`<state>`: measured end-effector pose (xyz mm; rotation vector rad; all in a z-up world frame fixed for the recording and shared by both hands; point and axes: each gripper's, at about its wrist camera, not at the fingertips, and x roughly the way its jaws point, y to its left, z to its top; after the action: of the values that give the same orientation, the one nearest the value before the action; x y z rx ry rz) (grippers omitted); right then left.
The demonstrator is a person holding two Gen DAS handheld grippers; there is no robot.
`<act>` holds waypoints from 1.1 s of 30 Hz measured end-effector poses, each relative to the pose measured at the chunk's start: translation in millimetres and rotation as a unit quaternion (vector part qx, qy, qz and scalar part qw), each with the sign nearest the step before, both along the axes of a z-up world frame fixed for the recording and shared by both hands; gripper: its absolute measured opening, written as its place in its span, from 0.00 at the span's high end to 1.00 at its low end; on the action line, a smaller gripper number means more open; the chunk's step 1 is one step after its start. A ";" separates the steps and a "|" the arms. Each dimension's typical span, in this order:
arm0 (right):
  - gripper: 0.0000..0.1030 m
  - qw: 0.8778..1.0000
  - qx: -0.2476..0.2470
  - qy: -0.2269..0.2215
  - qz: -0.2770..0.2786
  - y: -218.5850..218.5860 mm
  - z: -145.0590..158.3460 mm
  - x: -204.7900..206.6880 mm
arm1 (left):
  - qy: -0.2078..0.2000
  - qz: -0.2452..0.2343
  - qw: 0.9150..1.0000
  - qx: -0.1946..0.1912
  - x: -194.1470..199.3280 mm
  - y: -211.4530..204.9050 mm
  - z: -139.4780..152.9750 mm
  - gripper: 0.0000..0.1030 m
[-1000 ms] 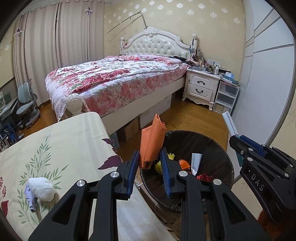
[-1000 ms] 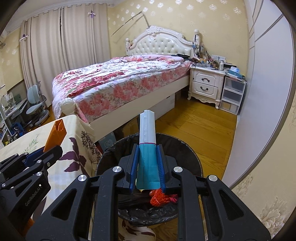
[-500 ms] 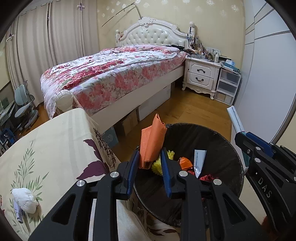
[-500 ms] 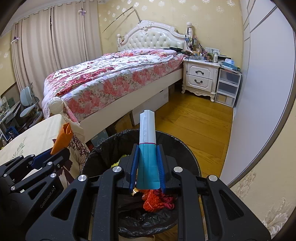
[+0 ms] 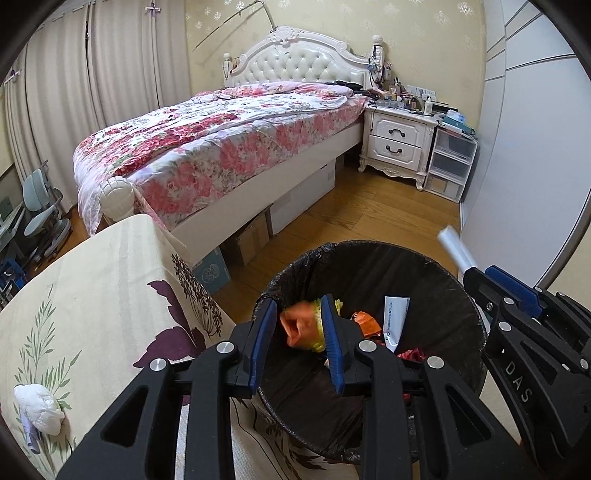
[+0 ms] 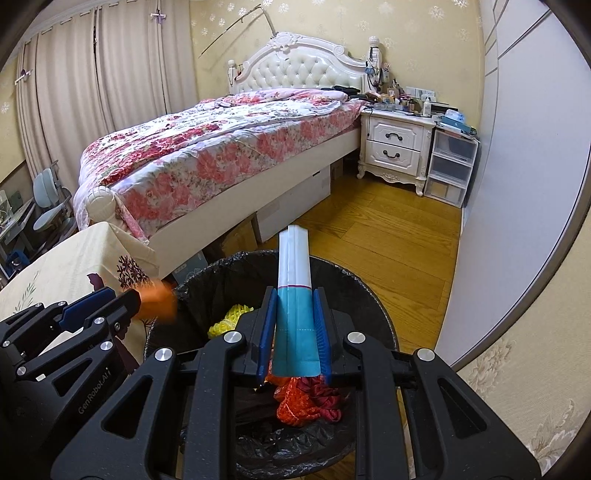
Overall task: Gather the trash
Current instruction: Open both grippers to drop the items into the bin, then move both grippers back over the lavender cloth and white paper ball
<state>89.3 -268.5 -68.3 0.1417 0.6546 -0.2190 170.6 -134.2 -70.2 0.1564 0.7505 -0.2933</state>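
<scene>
Right wrist: packet (image 6: 295, 299) between gripper (image 6: 293, 328) fingers

1. Pale yellow wallpaper with small white floral motifs (image 5: 332, 18) covers the far wall.
2. Long beige pleated curtains (image 5: 110, 74) hang full height on the left.
3. A white bed with a tufted headboard (image 5: 299, 64) carries a pink and red floral quilt (image 5: 221, 136).
4. A white two-drawer nightstand (image 5: 397, 142) stands beside it, next to clear plastic drawers (image 5: 448, 166).
5. The floor is warm honey-coloured wood planks (image 6: 388, 236).
6. Cardboard boxes (image 5: 251, 238) sit under the bed.
</scene>
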 end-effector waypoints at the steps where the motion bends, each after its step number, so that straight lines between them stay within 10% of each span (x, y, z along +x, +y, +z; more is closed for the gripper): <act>1: 0.79 1.000 -0.001 0.000 0.000 0.2 -0.2 -0.3 | 0.000 -0.001 1.000 0.000 -0.2 0.0 -0.3 0.69; 15: 0.43 0.999 -0.014 0.000 -0.037 -4.9 -0.2 -10.5 | -0.006 0.024 1.000 -0.009 -4.9 14.6 5.6 0.24; 33: 0.23 0.999 -0.026 0.025 -0.018 15.5 1.7 -34.8 | -0.009 0.064 0.998 -0.001 -35.2 54.6 13.3 0.20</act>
<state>54.5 -252.9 -66.6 0.0985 0.6965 -0.2745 135.4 -79.6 -56.9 0.1080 0.7379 -0.1715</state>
